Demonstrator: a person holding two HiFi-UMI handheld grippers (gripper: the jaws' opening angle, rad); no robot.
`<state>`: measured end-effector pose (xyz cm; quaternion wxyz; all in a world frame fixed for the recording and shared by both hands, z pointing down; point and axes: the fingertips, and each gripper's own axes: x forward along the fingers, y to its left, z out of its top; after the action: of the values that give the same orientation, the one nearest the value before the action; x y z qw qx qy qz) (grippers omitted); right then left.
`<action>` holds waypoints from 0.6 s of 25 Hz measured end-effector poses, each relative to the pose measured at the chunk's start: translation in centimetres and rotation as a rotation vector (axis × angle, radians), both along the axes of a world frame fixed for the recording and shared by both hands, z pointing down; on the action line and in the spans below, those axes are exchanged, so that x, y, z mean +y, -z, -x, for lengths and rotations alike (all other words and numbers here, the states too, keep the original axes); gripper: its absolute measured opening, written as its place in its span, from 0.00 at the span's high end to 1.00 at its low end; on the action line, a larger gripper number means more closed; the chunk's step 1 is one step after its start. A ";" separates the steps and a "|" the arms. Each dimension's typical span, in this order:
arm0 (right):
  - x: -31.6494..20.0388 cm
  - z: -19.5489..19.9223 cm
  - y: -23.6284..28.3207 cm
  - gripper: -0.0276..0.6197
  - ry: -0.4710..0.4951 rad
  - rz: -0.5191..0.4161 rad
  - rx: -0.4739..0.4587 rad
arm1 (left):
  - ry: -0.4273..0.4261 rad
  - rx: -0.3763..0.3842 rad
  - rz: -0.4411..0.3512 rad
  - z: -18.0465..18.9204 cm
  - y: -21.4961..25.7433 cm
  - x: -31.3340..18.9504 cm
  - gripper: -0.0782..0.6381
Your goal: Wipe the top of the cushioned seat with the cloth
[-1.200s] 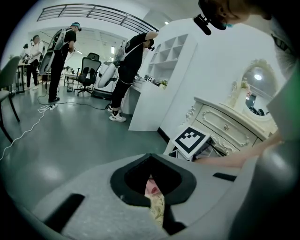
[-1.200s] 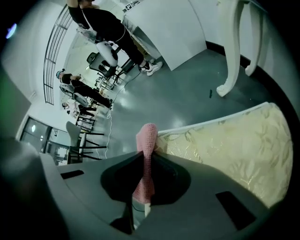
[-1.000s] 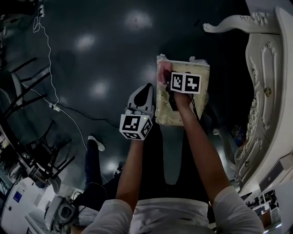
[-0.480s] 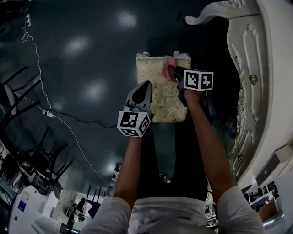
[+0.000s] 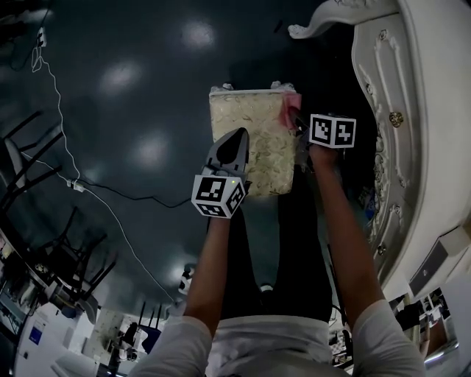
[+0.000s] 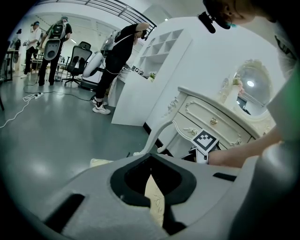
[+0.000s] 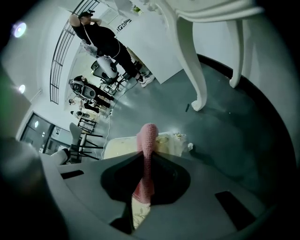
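The cushioned seat (image 5: pixel 254 143) is a cream, gold-patterned square on the dark floor in the head view. A pink cloth (image 5: pixel 291 109) lies at its far right corner, and my right gripper (image 5: pixel 296 121) is shut on it. In the right gripper view the cloth (image 7: pixel 148 140) stands up between the jaws, with the seat (image 7: pixel 119 143) beyond. My left gripper (image 5: pixel 234 141) hangs over the seat's left side, shut and holding nothing. In the left gripper view the seat fabric (image 6: pixel 154 199) shows through the gap behind the left gripper (image 6: pixel 151 157).
A white ornate dressing table (image 5: pixel 412 110) stands close on the right, with a curved leg (image 5: pixel 331 15) near the seat's far corner. A white cable (image 5: pixel 66 110) trails over the floor at left, near dark chairs (image 5: pixel 37 184). People (image 6: pixel 119 51) stand in the background.
My right gripper has dragged the pink cloth along the seat's far edge from the left corner to the right corner. The left gripper now overlaps the seat's left side.
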<state>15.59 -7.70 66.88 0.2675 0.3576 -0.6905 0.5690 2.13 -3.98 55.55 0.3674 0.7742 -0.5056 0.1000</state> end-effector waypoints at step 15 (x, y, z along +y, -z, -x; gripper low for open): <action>5.3 19.9 1.6 0.91 0.092 0.019 -0.209 | 0.069 -0.074 0.041 11.2 -1.1 4.8 0.87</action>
<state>-4.28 -2.36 65.25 0.2231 0.2618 -0.7249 0.5968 -9.06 0.79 56.61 0.3676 0.7443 -0.5432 0.1261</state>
